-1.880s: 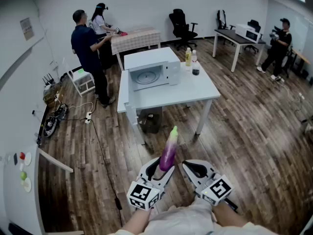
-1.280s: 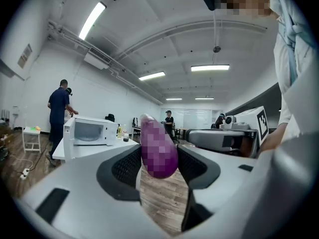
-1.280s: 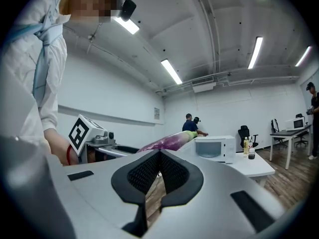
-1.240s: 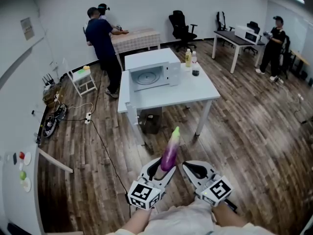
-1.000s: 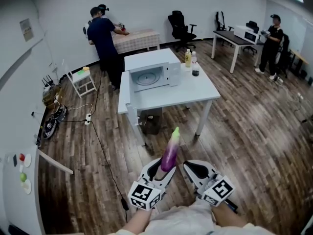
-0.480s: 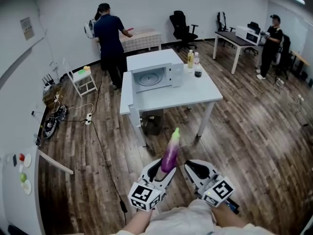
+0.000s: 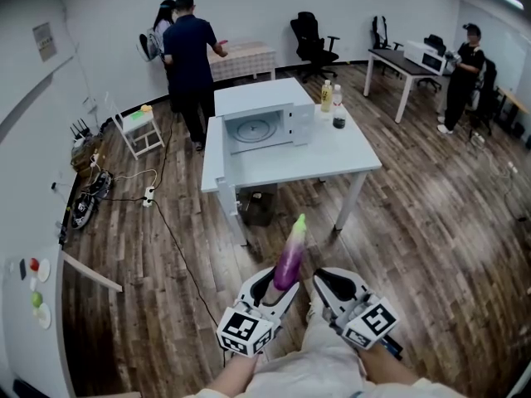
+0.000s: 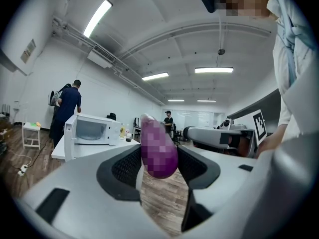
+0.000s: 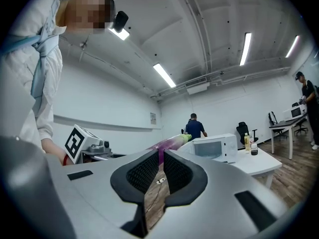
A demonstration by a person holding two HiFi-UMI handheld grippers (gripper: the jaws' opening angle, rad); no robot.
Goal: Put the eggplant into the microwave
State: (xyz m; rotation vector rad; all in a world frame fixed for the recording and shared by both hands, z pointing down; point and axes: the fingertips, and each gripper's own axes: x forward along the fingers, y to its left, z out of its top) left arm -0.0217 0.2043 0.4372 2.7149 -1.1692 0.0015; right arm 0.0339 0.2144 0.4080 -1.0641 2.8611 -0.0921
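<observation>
A purple eggplant (image 7: 289, 255) with a green stem end sticks forward out of my left gripper (image 7: 278, 283), which is shut on its thick end. In the left gripper view the eggplant (image 8: 158, 151) fills the gap between the pads. My right gripper (image 7: 328, 285) hangs beside it, shut with nothing in it; only a thin slit shows between its pads (image 9: 149, 171). The white microwave (image 7: 259, 123) stands on a white table (image 7: 332, 152) some way ahead, its door (image 7: 212, 149) swung open to the left and its cavity showing a turntable.
Two bottles (image 7: 327, 96) and a dark cup (image 7: 338, 121) stand right of the microwave. A box (image 7: 257, 207) sits under the table. A cable and power strip (image 7: 149, 196) lie on the wooden floor at left. Two people (image 7: 189, 52) stand at the back, another (image 7: 465, 65) at far right.
The table and microwave have drawn slightly nearer in the head view. The person in the dark shirt has walked to the back table. Both grippers keep their pose and the eggplant stays held.
</observation>
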